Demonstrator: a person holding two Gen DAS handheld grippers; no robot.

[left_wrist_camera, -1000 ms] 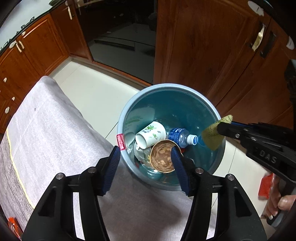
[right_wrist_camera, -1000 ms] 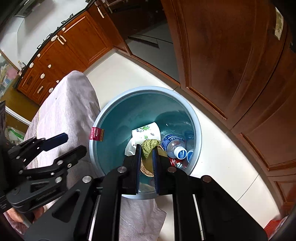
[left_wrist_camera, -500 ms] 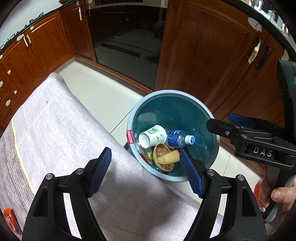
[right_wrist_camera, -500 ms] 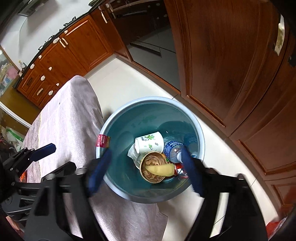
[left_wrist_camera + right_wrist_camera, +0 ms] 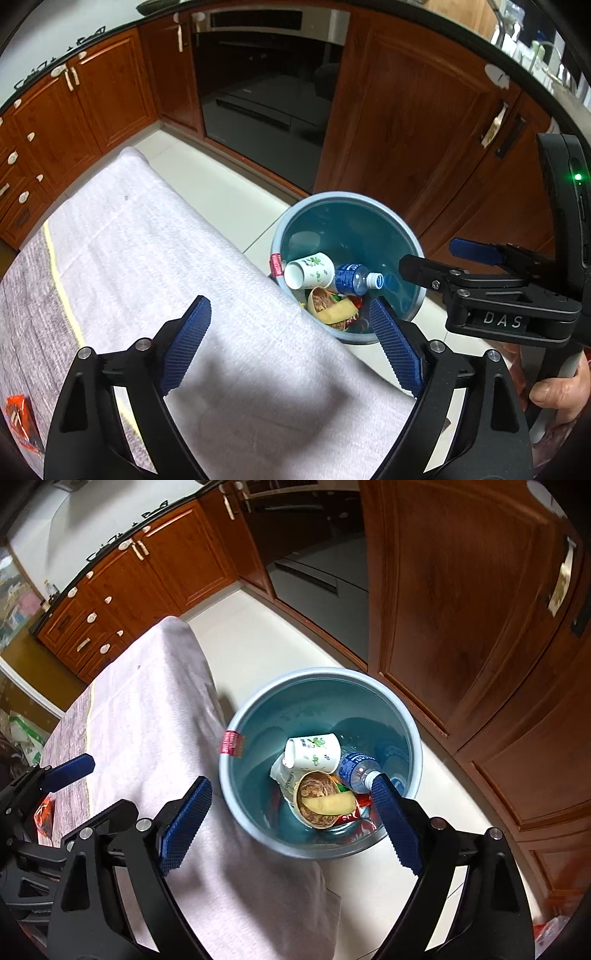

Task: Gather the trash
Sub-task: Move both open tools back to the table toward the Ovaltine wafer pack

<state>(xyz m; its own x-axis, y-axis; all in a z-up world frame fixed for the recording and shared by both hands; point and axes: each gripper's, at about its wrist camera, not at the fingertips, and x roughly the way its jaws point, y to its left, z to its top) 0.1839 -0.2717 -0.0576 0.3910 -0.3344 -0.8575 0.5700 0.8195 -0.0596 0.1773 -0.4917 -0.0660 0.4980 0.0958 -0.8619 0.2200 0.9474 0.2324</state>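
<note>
A blue round bin (image 5: pixel 369 206) (image 5: pixel 258 709) stands on the floor beside the cloth-covered table (image 5: pixel 155 266) (image 5: pixel 147 716). Inside lie a white paper cup (image 5: pixel 310 274) (image 5: pixel 314 752), a blue-labelled plastic bottle (image 5: pixel 356 280) (image 5: pixel 356 770), a brown bowl (image 5: pixel 325 301) (image 5: pixel 314 797) and a yellow peel (image 5: pixel 338 310) (image 5: pixel 328 804) across the bowl. My left gripper (image 5: pixel 291 343) is open and empty above the table's edge. My right gripper (image 5: pixel 291 823) is open and empty above the bin; it also shows in the left wrist view (image 5: pixel 436 258).
Wooden kitchen cabinets (image 5: pixel 424 129) and a dark oven front (image 5: pixel 266 85) stand behind the bin. A red wrapper (image 5: pixel 18 413) (image 5: pixel 44 812) lies on the table at the far left. Pale floor tiles (image 5: pixel 258 646) surround the bin.
My right gripper opened and the peel it held dropped onto the bowl in the bin. Both grippers have pulled back and up from the bin, the left opening wider.
</note>
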